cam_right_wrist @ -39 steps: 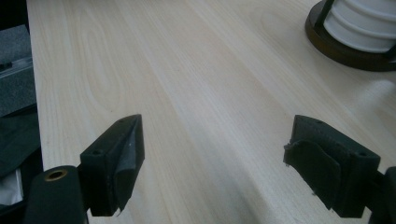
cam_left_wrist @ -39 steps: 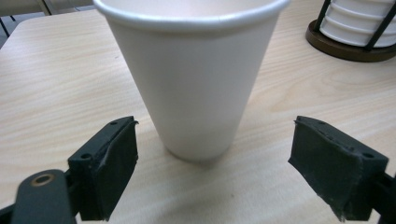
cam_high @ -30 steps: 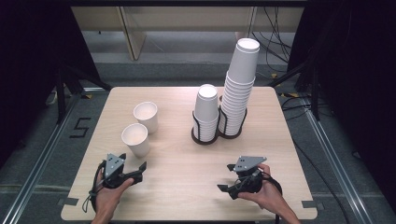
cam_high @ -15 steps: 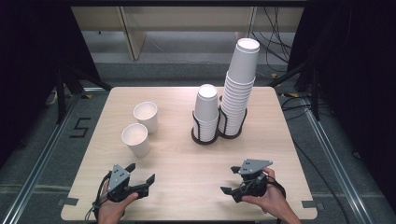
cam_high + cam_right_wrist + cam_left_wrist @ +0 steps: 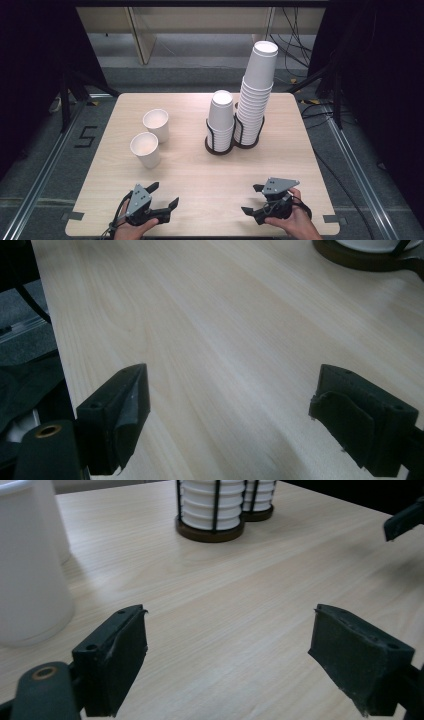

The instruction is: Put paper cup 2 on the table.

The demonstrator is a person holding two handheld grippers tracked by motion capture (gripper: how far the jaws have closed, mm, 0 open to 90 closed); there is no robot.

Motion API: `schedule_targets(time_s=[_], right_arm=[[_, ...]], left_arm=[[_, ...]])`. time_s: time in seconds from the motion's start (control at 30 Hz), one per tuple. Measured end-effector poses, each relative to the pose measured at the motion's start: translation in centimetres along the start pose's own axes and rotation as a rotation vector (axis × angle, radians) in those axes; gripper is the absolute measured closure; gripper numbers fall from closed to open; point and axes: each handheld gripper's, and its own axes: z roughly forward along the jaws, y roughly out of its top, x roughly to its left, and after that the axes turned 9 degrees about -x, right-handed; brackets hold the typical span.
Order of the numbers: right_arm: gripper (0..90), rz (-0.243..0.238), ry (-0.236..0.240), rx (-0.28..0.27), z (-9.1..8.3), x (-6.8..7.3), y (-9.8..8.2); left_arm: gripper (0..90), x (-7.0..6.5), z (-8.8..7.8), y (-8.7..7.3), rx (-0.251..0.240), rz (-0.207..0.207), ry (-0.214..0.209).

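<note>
White cups (image 5: 151, 137), both empty; wire holder (image 5: 234, 142) w/ two stacks.

On the worktop (image 5: 200, 175), two loose cups (image 5: 145, 149) stand left of centre, one behind the other, just apart. Right of them, a two-ring holder (image 5: 220, 146) carries a short cup stack (image 5: 221, 116) on its left and a tall stack (image 5: 256, 92) on its right. Left gripper (image 5: 164, 195) and right gripper (image 5: 251, 199) sit near the front edge, well apart.

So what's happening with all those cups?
A person holds a left gripper and a right gripper low over the near edge of the wooden table. Both are open and hold nothing. Two loose paper cups stand upright on the left side. Farther back, a short stack and a tall stack sit upside down in a black holder.
</note>
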Motion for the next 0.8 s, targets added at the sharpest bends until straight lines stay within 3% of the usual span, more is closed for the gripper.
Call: schedule_targets(time_s=[0.07, 0.17, 0.3, 0.37, 0.8], right_arm=[[16.1, 0.007, 0.0, 0.005, -0.1, 0.2, -0.2], [16.0, 0.004, 0.003, 0.004, -0.3, 0.3, -0.5], [16.0, 0.009, 0.008, 0.012, -0.6, 0.6, -0.9], [16.0, 0.009, 0.006, 0.009, -0.7, 0.7, -1.1], [16.0, 0.003, 0.007, 0.025, -0.6, 0.9, -1.4]], left_arm=[[14.4, -0.6, 0.2, 0.0, -0.018, 0.003, -0.031], [14.4, -1.5, 0.2, 0.0, -0.004, 0.026, -0.056], [14.4, -2.2, 0.3, 0.0, -0.001, 0.027, -0.089], [14.4, -2.3, 0.4, -0.1, 0.003, 0.04, -0.093], [14.4, -1.7, 0.2, 0.1, -0.002, 0.026, -0.055]])
